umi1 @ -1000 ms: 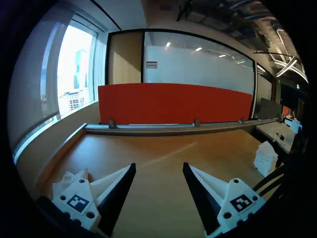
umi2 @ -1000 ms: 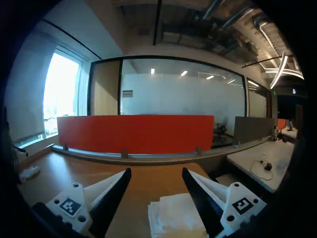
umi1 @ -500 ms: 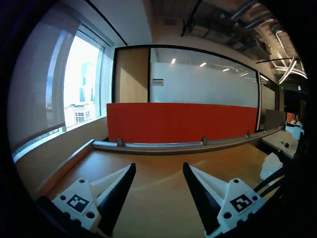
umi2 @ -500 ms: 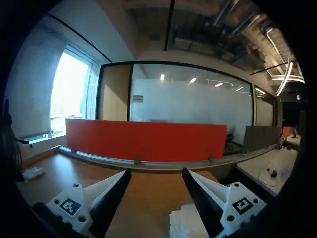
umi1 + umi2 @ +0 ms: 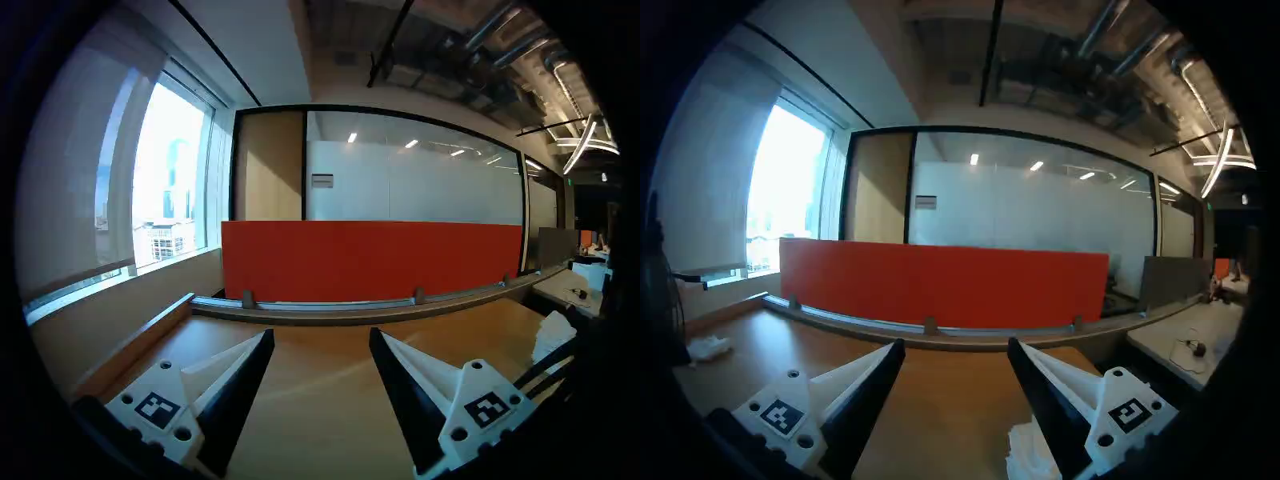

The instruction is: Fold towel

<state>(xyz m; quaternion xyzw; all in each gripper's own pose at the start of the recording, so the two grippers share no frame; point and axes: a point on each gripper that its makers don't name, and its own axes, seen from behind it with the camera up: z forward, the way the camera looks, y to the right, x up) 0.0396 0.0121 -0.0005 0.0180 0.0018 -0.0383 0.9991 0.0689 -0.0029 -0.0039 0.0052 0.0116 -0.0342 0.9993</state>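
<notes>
Wooden desk (image 5: 328,424); left gripper (image 5: 320,356) and right gripper (image 5: 956,360) both empty, fingers apart. White towel (image 5: 1026,458) lies just below the right gripper; best tilt down and pinch one corner only.

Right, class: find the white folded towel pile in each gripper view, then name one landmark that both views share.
Left gripper view: the white folded towel pile sits at the far right edge, on the wooden desk.
Right gripper view: it pokes up at the bottom edge, against the right-hand finger of the right claw.
Shared landmark: the long orange-red divider panel along the desk's far side.
</notes>
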